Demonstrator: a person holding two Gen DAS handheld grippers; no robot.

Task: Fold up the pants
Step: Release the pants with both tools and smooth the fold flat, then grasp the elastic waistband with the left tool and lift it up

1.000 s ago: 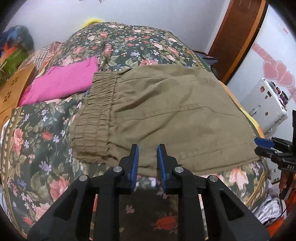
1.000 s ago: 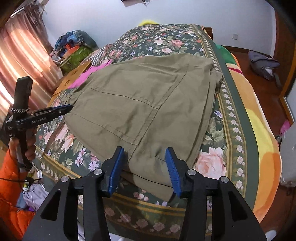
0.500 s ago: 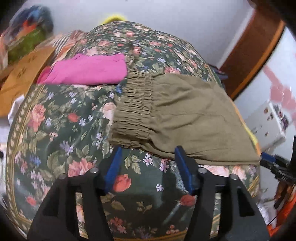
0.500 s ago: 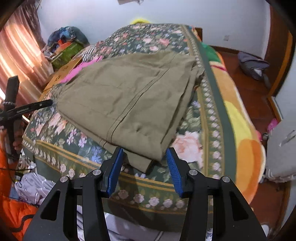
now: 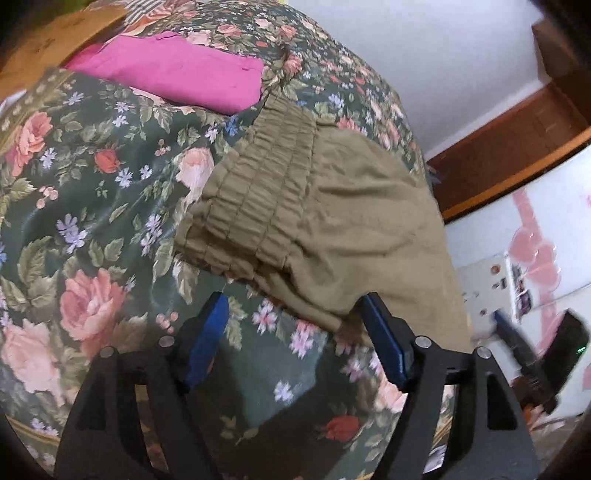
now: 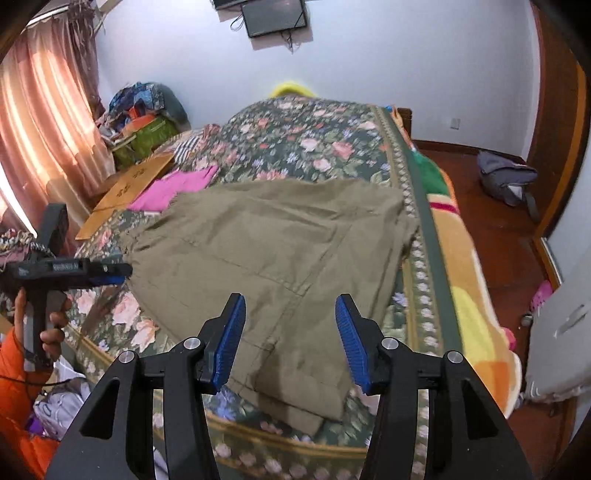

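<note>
Folded olive-green cotton pants (image 6: 273,258) on floral bedspread (image 5: 85,206), left gripper (image 5: 295,332) just opening, empty, right gripper (image 6: 290,332) apart, empty, side lettering on the left gripper blurred, unreadable

Floral bedspread (image 6: 295,140), pale walls (image 6: 388,66), wood floor (image 6: 491,229), sunlit pink curtain (image 6: 44,122) at left, wall-mtd screen (image 6: 274,15).

Left wrist view: pants (image 5: 332,221) run off behind the right finger (image 5: 384,347), so the hem end is hidden. Right gripper (image 5: 517,343) at the lower right is motion-blurred and partly cut by the lens rim; its jaws can't be read there. Box (image 5: 55,40) at the upper left is cropped.

Right wrist view: near corner of the pants (image 6: 280,254) sits behind both fingers. Sleeve (image 6: 14,398) at the lower left is cut off. Left gripper (image 6: 110,273) fingertips blur together.
</note>
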